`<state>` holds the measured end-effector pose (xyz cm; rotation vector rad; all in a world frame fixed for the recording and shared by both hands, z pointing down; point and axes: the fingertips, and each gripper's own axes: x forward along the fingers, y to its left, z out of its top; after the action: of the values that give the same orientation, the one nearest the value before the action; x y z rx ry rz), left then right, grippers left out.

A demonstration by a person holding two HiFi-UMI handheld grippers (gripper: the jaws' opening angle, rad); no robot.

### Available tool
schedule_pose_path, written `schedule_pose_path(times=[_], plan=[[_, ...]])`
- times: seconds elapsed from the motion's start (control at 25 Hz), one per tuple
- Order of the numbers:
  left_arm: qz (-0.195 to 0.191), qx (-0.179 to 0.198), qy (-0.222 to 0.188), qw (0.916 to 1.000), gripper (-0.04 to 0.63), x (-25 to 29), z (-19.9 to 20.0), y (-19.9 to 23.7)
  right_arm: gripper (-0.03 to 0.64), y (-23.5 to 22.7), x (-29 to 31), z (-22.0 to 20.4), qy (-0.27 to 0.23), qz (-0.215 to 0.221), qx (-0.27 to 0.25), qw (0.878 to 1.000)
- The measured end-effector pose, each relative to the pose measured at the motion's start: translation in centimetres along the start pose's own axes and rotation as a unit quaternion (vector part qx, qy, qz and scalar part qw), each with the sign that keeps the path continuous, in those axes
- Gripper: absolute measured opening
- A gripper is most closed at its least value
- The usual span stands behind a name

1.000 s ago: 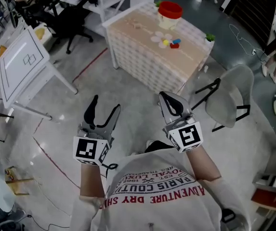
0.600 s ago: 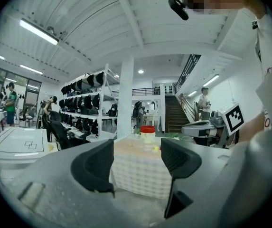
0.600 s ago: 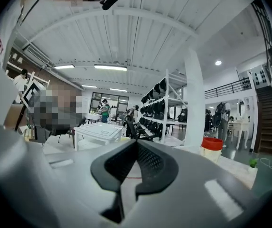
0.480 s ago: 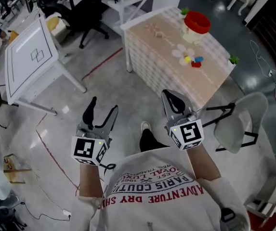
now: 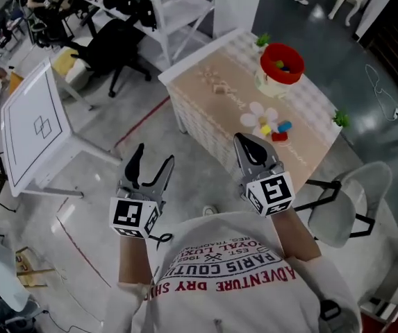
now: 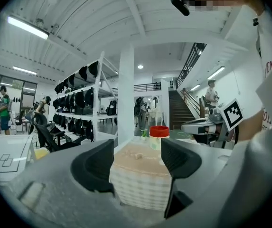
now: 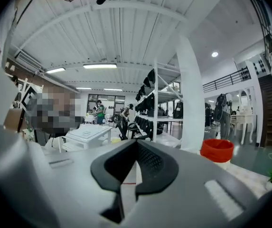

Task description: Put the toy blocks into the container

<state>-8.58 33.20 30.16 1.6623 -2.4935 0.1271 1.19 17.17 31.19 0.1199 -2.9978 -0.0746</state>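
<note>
Those little toy blocks (image 5: pixel 271 128) look light and hard, so pinch the flat sides; left gripper (image 5: pixel 153 154) gapes empty, right gripper (image 5: pixel 246 141) closed on nothing

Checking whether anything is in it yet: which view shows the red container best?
The head view: it looks down into the red container, where small coloured pieces show. The left gripper view shows the container far off, side-on, interior hidden; the right gripper view likewise shows only its outer wall.
</note>
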Motion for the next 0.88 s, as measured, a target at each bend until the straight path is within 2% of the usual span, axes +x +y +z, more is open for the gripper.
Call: schedule_pose_path(times=[0.2,0.4,0.6,0.76,0.88], plan=[[-0.036,-0.005,0.032,0.9988,0.310,6.5,-1.3,-0.3,0.002,-4.5,1.8,-1.1,0.016,-0.015,0.011,1.000],[-0.121,0.029,0.064,0.9901,0.310,13.4,-2.4,-1.8,0.002,-9.3,3.0,-1.8,0.012,-0.069,0.017,0.997],[-0.199,0.068,0.097,0.9728,0.310,20.8,-3.6,-1.8,0.002,-13.9,6.0,-2.8,0.022,-0.129,0.036,0.991],[-0.267,0.103,0.110,0.9519,0.310,26.1,-3.4,-1.6,0.002,-17.3,7.8,-2.8,0.028,-0.194,0.047,0.979],[-0.308,0.109,0.118,0.9377,0.310,29.5,-3.6,-1.2,0.002,-19.3,9.1,-3.3,0.040,-0.232,0.055,0.970]])
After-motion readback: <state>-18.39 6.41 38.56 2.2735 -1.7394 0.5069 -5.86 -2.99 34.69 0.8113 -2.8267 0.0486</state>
